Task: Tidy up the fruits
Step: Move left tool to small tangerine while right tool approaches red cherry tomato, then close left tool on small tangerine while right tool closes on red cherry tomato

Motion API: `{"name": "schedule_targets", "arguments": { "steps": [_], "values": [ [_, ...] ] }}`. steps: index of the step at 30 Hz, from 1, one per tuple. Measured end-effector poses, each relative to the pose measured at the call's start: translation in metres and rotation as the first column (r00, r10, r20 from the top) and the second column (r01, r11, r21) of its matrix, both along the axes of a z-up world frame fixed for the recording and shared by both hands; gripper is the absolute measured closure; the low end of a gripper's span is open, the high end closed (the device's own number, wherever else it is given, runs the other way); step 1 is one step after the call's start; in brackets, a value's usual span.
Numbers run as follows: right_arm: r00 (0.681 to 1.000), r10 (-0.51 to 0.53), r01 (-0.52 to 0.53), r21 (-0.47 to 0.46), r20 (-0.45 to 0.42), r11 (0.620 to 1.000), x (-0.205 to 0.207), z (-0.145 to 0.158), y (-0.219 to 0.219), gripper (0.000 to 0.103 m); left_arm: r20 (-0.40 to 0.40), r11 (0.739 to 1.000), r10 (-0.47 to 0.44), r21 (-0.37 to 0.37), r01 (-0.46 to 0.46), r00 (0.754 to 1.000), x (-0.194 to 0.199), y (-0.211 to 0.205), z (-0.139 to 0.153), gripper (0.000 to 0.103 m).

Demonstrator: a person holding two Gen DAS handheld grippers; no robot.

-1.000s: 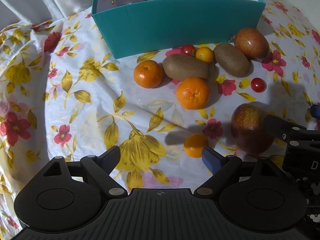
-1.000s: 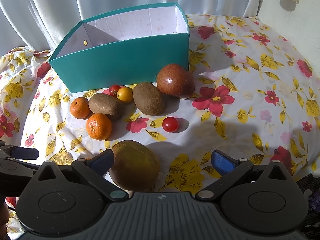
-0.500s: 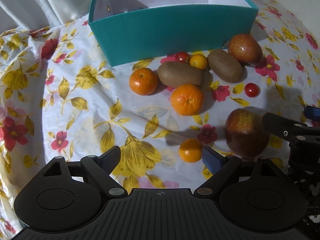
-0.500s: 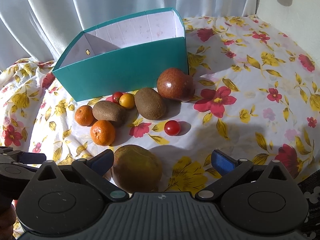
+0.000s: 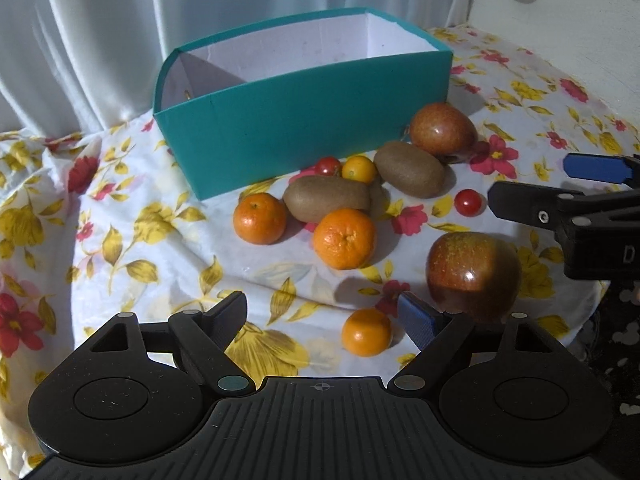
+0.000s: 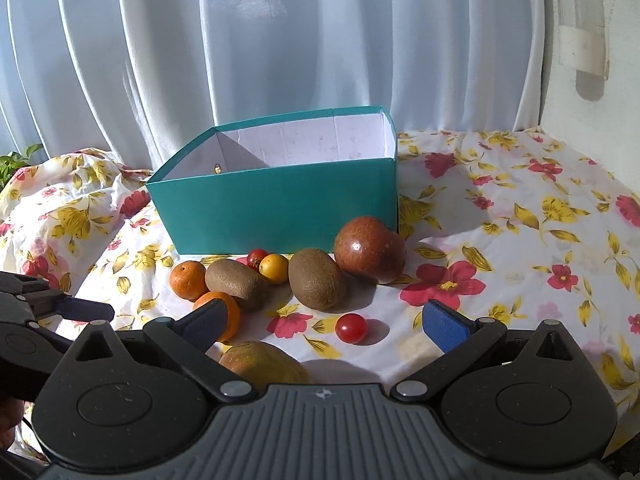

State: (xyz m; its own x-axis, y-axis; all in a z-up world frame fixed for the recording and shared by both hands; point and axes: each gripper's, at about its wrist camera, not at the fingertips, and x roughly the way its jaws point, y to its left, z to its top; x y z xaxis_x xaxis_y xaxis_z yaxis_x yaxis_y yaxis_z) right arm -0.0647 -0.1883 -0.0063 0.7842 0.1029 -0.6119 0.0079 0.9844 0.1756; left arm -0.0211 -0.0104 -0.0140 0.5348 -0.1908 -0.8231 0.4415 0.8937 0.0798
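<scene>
We hold both grippers, left gripper (image 5: 322, 316) and right gripper (image 6: 324, 322), with jaws apart and empty. Nothing is sorted yet: the teal box (image 5: 304, 128) looks empty, and all fruits (image 5: 344, 238) lie on the tablecloth (image 5: 132, 240) before it.

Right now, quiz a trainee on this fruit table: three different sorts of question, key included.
1. True or false: the teal cardboard box already holds fruit.
2. How many brown fuzzy kiwis lie on the floral cloth?
3. Which fruit lies nearest the left claw: A) small orange kumquat, B) red cherry tomato, C) glossy red apple by the box?

Key: 1 false; 2 two; 3 A.
</scene>
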Motion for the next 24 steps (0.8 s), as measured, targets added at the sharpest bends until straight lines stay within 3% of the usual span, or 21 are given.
{"name": "schedule_targets", "arguments": {
  "steps": [3, 9, 14, 18, 21, 24],
  "values": [
    [1.000, -0.022, 0.023, 0.038, -0.013, 0.999, 0.003, -0.005, -0.005, 0.000, -0.001, 0.999, -0.018, 0.034, 0.018, 1.000, -0.005, -0.004, -0.007, 0.016],
    [0.998, -0.058, 0.057, -0.025, -0.023, 0.998, 0.011, -0.016, -0.007, 0.000, -0.012, 0.997, -0.060, 0.039, 0.060, 0.998, -0.012, -0.007, -0.021, 0.020],
    [0.998, -0.039, 0.036, -0.056, -0.041, 0.998, 0.020, -0.026, -0.005, 0.005, -0.024, 0.999, -0.029, 0.031, 0.030, 0.999, -0.009, -0.006, -0.029, 0.034],
    [0.997, -0.026, 0.022, -0.057, -0.068, 0.998, 0.028, -0.034, -0.005, 0.011, -0.037, 0.999, -0.046, 0.013, 0.047, 0.998, -0.010, -0.008, -0.033, 0.039],
    [0.995, -0.020, 0.014, -0.059, -0.099, 0.998, 0.036, -0.041, -0.005, 0.018, -0.066, 0.999, -0.043, -0.002, 0.043, 0.997, -0.008, -0.009, -0.037, 0.055],
    [0.992, -0.009, 0.001, -0.060, -0.123, 0.998, 0.042, -0.047, -0.003, 0.027, -0.082, 0.999, -0.043, -0.019, 0.041, 0.996, -0.006, -0.008, -0.040, 0.062]
  ]
}}
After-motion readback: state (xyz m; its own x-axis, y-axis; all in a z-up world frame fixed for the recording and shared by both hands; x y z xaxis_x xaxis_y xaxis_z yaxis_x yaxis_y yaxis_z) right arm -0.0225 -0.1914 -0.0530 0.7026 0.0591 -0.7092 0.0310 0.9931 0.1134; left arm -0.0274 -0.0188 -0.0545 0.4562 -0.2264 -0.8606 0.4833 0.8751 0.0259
